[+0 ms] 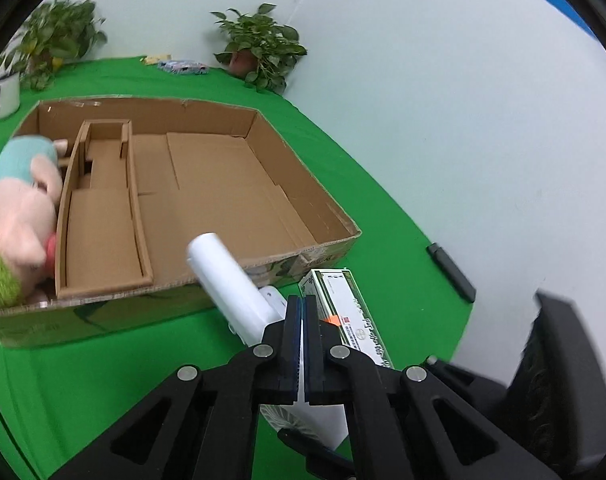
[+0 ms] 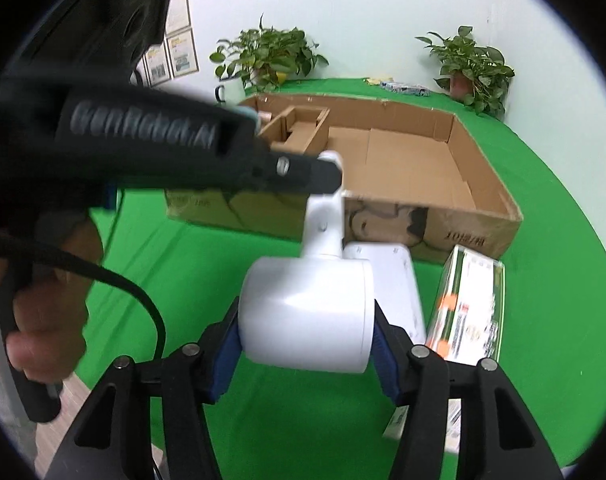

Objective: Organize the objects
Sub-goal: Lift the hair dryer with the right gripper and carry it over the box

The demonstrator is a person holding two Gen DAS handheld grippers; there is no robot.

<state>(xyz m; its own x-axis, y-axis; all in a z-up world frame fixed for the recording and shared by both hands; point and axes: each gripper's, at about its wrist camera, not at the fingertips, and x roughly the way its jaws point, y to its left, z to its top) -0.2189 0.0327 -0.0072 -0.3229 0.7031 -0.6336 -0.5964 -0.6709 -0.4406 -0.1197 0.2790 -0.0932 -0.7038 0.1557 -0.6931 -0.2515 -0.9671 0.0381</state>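
Surface: green cloth table (image 1: pixel 103 380), pale wall behind, potted plants (image 2: pixel 269 58) at the far edge.
Right gripper (image 2: pixel 307 344): my pads clamp the drum of a white handled device (image 2: pixel 307 312), lifted clear of the cloth for carrying.
Left gripper (image 1: pixel 301 344): my jaws are closed on what looks like its thin white end, steadying it.
Cardboard tray (image 1: pixel 303 184): just ahead, main bay bare; likely destination.
Plush toy (image 1: pixel 19 216): already in the tray's left compartment.
Green-edged box (image 2: pixel 469 308): beside the device, unsorted.
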